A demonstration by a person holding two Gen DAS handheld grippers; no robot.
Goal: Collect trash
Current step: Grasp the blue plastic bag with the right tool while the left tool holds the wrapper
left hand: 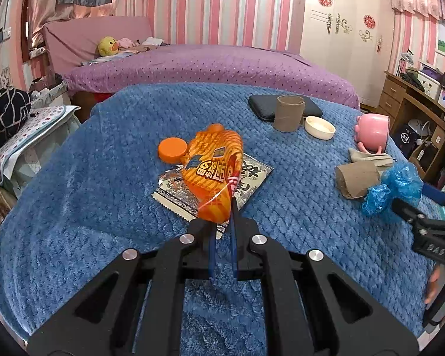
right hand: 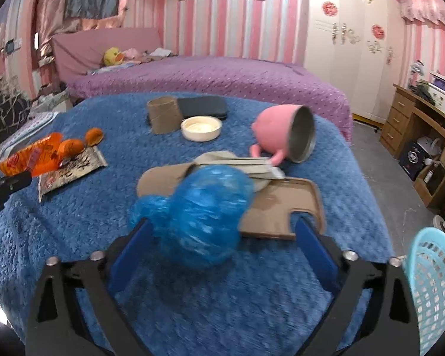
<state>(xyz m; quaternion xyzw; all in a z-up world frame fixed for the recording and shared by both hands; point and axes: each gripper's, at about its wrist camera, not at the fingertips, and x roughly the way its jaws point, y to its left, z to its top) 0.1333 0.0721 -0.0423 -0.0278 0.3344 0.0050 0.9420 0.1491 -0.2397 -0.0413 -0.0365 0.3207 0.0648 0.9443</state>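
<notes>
**Wrapper pinched on the left, blue bag between open jaws on the right**

Left side first. Our left gripper (left hand: 222, 207) has its jaws narrowed onto the near end of the orange wrapper (left hand: 215, 166), which tilts up and away from us, its far end above the printed packet (left hand: 222, 184) lying flat on the blue-blanketed surface (left hand: 89, 192). An orange lid (left hand: 172, 150) lies just beside the wrapper's far end. We read this step as a pickup made, wrapper not yet carried off.

Mid-surface, farther back: an upright cardboard tube (left hand: 289, 112), a cream dish (left hand: 319, 127) just beside it, a dark case (left hand: 264, 105) behind both. Not all of it looks like trash to us.

Right side. A pink cup (right hand: 277, 136) lies tipped on its side, and near it lie a flattened tube (right hand: 160, 179) and a cardboard sheet (right hand: 279, 207). Our right gripper (right hand: 225, 231) stands wide, with the crumpled blue bag (right hand: 201, 210) between the jaws, against the left finger. The picture is blurred, and we see no pad pressing on both sides, so we count it as not yet gripped.

At far right, a pale blue basket (right hand: 433, 281) shows at the edge, off the surface.

Next, as we judge it: close the right jaws fully on the bag before lifting, since thin plastic may slip. Then carry both pieces over to the basket, if that is the bin.
</notes>
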